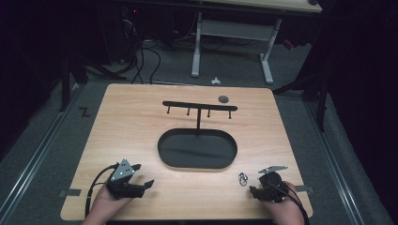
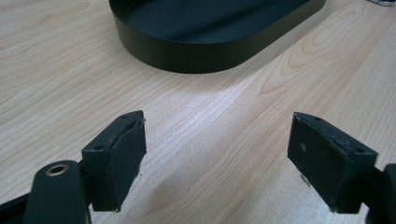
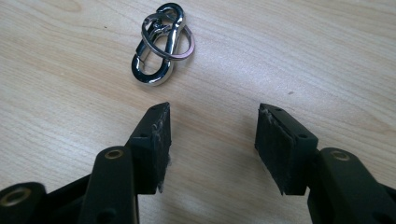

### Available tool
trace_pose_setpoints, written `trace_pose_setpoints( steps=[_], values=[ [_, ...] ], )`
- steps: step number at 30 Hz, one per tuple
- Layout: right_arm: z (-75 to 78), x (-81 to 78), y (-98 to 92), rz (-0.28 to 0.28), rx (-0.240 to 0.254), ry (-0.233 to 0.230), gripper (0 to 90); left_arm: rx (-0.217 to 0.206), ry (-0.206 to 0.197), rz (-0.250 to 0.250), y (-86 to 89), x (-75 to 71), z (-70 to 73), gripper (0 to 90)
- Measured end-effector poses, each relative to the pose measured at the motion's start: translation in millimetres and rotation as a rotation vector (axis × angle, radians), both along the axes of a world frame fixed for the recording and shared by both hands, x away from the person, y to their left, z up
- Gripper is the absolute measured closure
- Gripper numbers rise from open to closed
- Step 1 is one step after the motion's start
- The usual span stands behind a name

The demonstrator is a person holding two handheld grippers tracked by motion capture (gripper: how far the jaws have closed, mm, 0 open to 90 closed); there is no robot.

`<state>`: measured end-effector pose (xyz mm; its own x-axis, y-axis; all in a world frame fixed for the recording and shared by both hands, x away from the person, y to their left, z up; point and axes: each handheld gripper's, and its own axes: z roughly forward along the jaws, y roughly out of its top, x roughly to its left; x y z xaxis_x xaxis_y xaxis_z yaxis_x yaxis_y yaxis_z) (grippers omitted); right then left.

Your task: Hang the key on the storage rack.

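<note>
A silver carabiner with a key ring [image 3: 161, 44] lies flat on the wooden table [image 1: 131, 122], just beyond and left of my right gripper [image 3: 212, 135]. That gripper's jaws stand open with only bare wood between them. In the high view the carabiner [image 1: 242, 178] sits close to the right gripper [image 1: 255, 183] near the front right edge. My left gripper [image 1: 143, 174] rests near the front left, open and empty [image 2: 215, 140], facing the black oval base [image 2: 210, 37].
A black stand rises mid-table: an oval base [image 1: 197, 149], a thin post and a crossbar with several hooks [image 1: 199, 107]. A small grey disc [image 1: 223, 99] lies behind it. A white desk frame [image 1: 234, 37] stands on the floor beyond the table.
</note>
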<state>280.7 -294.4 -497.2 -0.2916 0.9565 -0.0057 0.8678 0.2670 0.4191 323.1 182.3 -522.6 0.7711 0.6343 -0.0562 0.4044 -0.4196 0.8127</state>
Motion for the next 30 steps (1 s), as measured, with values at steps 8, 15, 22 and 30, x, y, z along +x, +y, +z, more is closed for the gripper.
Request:
trace_pose_setpoints(
  steps=[8,15,22,30],
  values=[
    [8.3,10.3,5.5,0.005,-0.001,0.095,37.1,-0.002,-0.002,0.000,-0.3,-0.2,0.1,20.0],
    [14.2,18.1,11.2,0.032,0.004,0.151,32.4,0.000,-0.003,-0.002,-0.2,-0.1,0.2,20.0],
    [25.4,27.0,19.6,0.078,-0.058,0.166,34.8,0.002,0.000,-0.006,-0.4,-0.3,0.4,20.1],
    [24.5,35.8,26.1,0.107,-0.081,0.181,38.3,-0.001,-0.002,-0.008,-0.5,-0.7,0.4,20.1]
  ],
)
